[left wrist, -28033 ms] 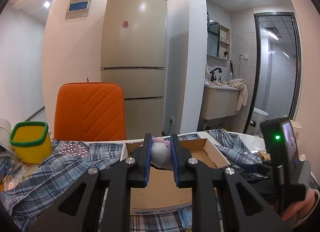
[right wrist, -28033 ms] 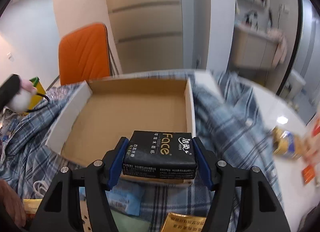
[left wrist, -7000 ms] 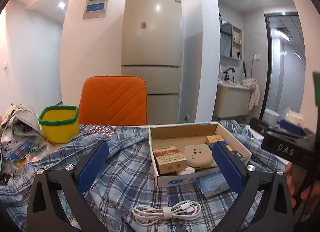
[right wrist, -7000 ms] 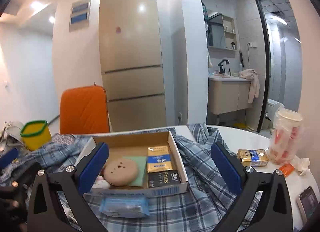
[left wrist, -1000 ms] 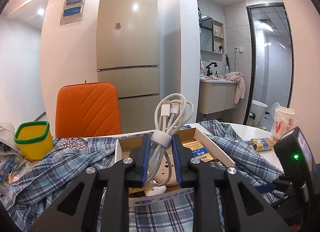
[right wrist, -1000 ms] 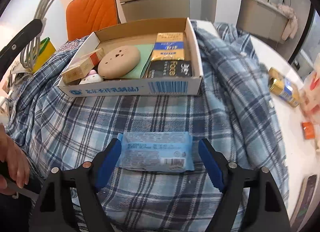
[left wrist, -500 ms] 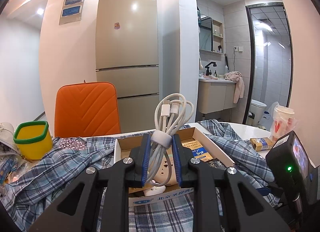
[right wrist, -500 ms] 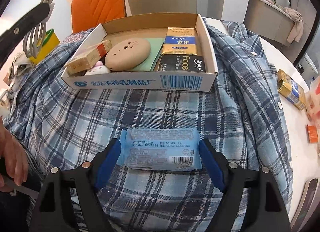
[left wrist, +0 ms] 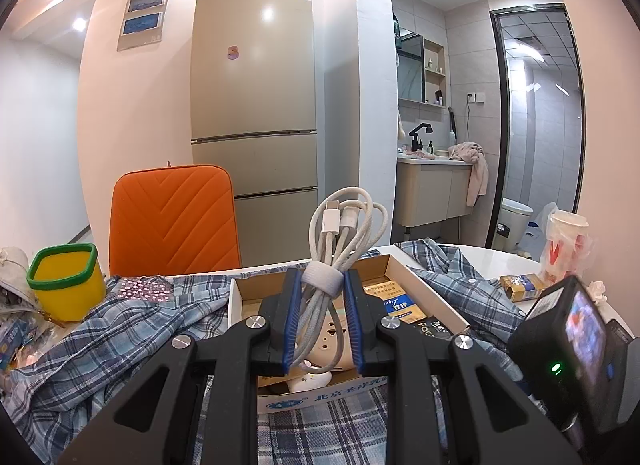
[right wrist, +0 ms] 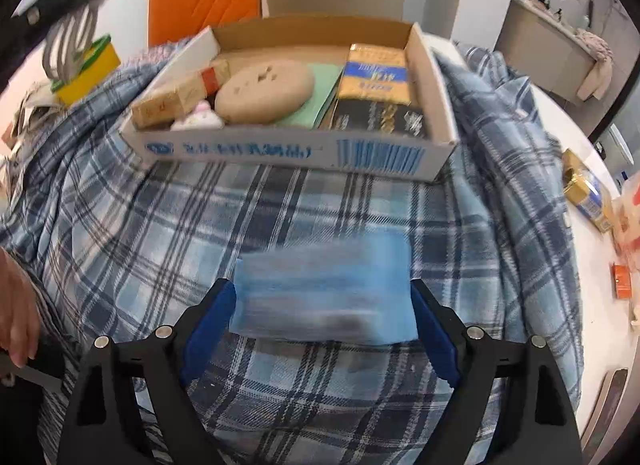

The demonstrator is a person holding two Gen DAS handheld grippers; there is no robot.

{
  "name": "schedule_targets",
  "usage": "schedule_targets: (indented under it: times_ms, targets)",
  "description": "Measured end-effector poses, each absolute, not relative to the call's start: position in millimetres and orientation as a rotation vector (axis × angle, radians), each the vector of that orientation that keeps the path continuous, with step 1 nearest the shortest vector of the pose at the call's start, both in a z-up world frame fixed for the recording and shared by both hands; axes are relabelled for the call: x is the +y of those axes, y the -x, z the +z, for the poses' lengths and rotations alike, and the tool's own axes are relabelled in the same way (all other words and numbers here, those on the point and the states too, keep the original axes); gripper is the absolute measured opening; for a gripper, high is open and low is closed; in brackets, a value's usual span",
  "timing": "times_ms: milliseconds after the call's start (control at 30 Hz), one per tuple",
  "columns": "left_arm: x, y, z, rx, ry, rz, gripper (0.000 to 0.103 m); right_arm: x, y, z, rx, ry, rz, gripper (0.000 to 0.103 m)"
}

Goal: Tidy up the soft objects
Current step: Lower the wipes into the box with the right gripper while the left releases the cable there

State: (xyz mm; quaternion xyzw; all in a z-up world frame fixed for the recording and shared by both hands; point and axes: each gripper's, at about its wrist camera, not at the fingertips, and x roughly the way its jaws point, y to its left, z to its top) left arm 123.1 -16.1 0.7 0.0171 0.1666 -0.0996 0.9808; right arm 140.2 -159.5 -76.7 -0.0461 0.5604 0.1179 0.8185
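Since half a second ago your right claw [right wrist: 318,329] has lifted the blue tissue pack [right wrist: 324,293], clenched on it at lower centre. Left claw [left wrist: 320,305] grips the coiled cable [left wrist: 340,249] at frame centre, above the cardboard box [right wrist: 296,153]. Box mostly filled; these two remain. Pack print is motion-blurred, unreadable.

Ahead of me an orange chair [left wrist: 174,217], tall beige fridge [left wrist: 254,93] behind it, yellow green-rimmed tub [left wrist: 64,285] to my left, bathroom vanity [left wrist: 434,195] with a towel [left wrist: 476,169], takeaway cup [left wrist: 566,241] to my right.
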Motion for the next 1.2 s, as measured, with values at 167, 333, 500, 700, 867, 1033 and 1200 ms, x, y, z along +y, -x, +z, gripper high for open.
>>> schedule_targets:
  times_ms: [167, 333, 500, 700, 867, 1033, 1200]
  targets:
    - [-16, -124, 0, 0.336, -0.034, -0.199, 0.02, -156, -140, -78, 1.186, 0.124, 0.248, 0.089]
    - [-16, -123, 0, 0.331, -0.036, -0.196, 0.02, -165, -135, -64, 1.121, 0.081, 0.251, 0.073]
    - [-13, -124, 1, 0.329, -0.032, -0.191, 0.02, -163, -133, -56, 1.1, 0.118, 0.261, 0.067]
    - [-11, -121, 14, 0.283, -0.08, -0.165, 0.02, -172, -140, -31, 1.041, 0.07, 0.258, 0.067]
    - [-9, -131, 32, 0.262, -0.095, -0.147, 0.02, -176, -166, 5, 0.946, 0.019, 0.247, 0.067]
    - [-7, -150, 29, 0.285, -0.065, -0.14, 0.02, -167, -204, 14, 0.907, -0.035, 0.261, 0.067]
    - [-1, -166, 10, 0.343, -0.052, -0.129, 0.02, -158, -235, -12, 0.918, -0.082, 0.278, 0.069]
